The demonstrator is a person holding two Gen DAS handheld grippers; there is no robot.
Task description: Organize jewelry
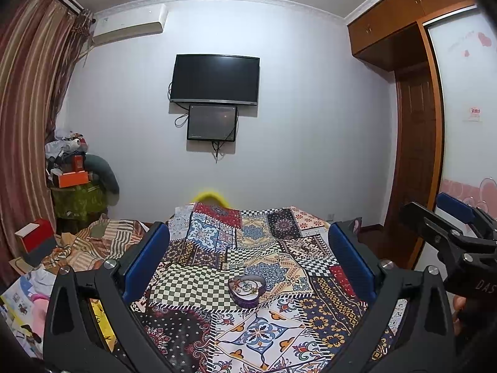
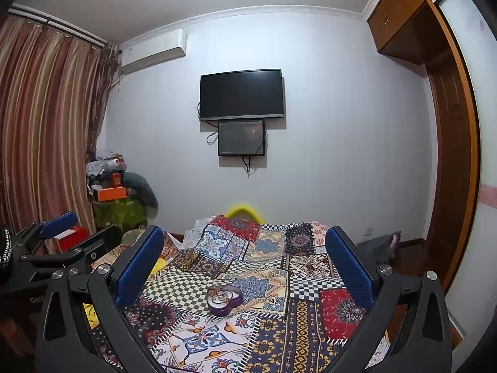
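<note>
A purple heart-shaped jewelry box (image 1: pixel 247 289) with a patterned lid sits closed on the patchwork cloth (image 1: pixel 254 338). It also shows in the right wrist view (image 2: pixel 224 299). My left gripper (image 1: pixel 248 258) is open and empty, held above the cloth with the box between and beyond its blue fingers (image 1: pixel 146 258). My right gripper (image 2: pixel 245 262) is open and empty, likewise over the box; it also shows at the right edge of the left wrist view (image 1: pixel 447 223). The left gripper appears at the left of the right wrist view (image 2: pixel 62 233). No loose jewelry shows.
A TV (image 1: pixel 215 79) and a small screen (image 1: pixel 212 123) hang on the far wall. Piled clutter and boxes (image 1: pixel 71 171) stand at the left by the curtain (image 1: pixel 28 108). A wooden wardrobe and door (image 1: pixel 416 155) are at the right. A yellow object (image 1: pixel 208 197) peeks behind the cloth.
</note>
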